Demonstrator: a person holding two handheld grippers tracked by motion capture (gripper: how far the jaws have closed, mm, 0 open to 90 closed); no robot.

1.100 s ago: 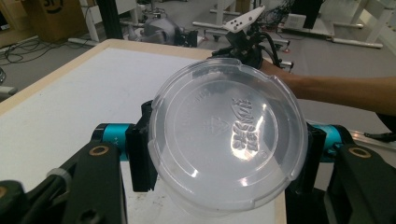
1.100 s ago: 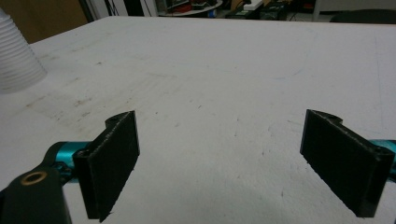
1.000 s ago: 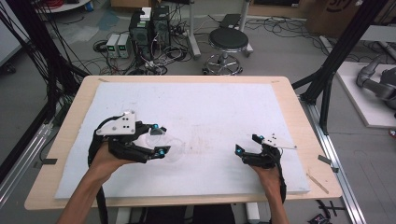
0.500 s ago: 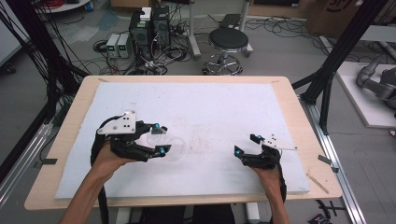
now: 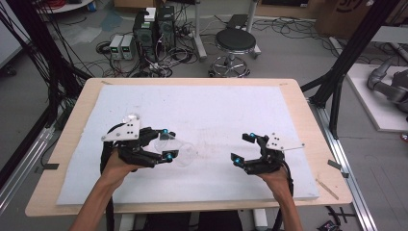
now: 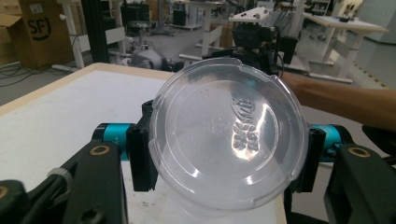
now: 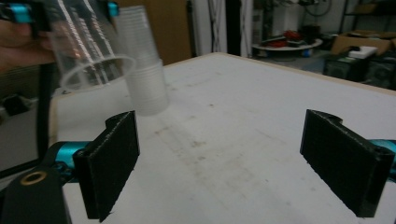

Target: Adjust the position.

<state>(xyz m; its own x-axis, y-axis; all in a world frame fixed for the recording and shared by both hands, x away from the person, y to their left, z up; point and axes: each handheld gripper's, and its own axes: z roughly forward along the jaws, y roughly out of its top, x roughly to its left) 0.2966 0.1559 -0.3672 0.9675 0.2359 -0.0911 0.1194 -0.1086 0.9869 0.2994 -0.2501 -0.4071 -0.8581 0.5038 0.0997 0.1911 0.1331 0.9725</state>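
Left gripper (image 5: 166, 143) is holding one clear cup (image 5: 180, 150) on its side; right gripper (image 5: 243, 147) is hanging open and empty.

In the left gripper view the jaws are clamping the cup's (image 6: 229, 140) sides, with its round base facing the camera, so the pick looks done. In the high view the cup is sitting just above the white mat (image 5: 216, 110), left of centre, mouth pointing toward the right gripper. The right gripper view is showing that gripper's pads (image 7: 112, 163) spread wide with bare mat between them, and a stack of clear cups (image 7: 142, 70) standing upright behind the held cup (image 7: 88, 46), apart from it. Judgement: one cup is in hand, while placing or handing it over is still pending; the right gripper is not engaging anything yet.
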